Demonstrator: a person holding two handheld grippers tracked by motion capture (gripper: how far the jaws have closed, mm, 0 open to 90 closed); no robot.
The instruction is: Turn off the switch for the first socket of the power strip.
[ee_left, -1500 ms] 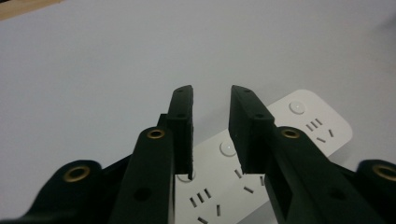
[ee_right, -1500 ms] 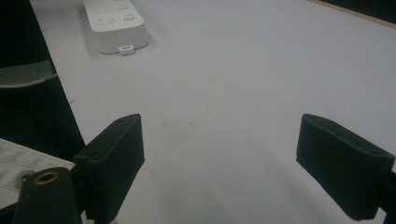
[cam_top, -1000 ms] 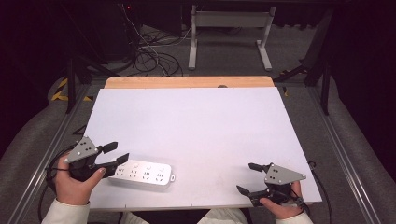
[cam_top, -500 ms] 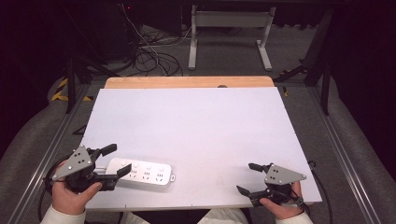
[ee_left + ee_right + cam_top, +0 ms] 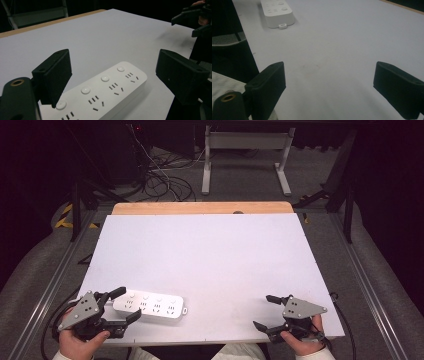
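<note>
A white power strip (image 5: 152, 305) with several sockets and round buttons lies flat near the front left of the white table (image 5: 210, 255). My left gripper (image 5: 127, 304) is at its left end. In the left gripper view the strip (image 5: 105, 92) lies between the wide jaws of this gripper (image 5: 117, 72) and neither pad presses on it. These jaws have just been opening. My right gripper (image 5: 264, 311) rests open near the front right edge with bare table between its fingers. In the right gripper view, the strip (image 5: 277, 12) is far off beyond this gripper (image 5: 332, 82).
A wooden strip (image 5: 200, 208) runs along the table's far edge. Beyond it stand a metal frame (image 5: 245, 150) and loose cables (image 5: 160, 175) on the floor. Metal rails (image 5: 55, 280) flank the table. The front edge is close under both hands.
The left gripper has let go of the power strip, opened wide, and drawn back toward the near left corner. The strip has stayed in place. The right gripper has not moved.
</note>
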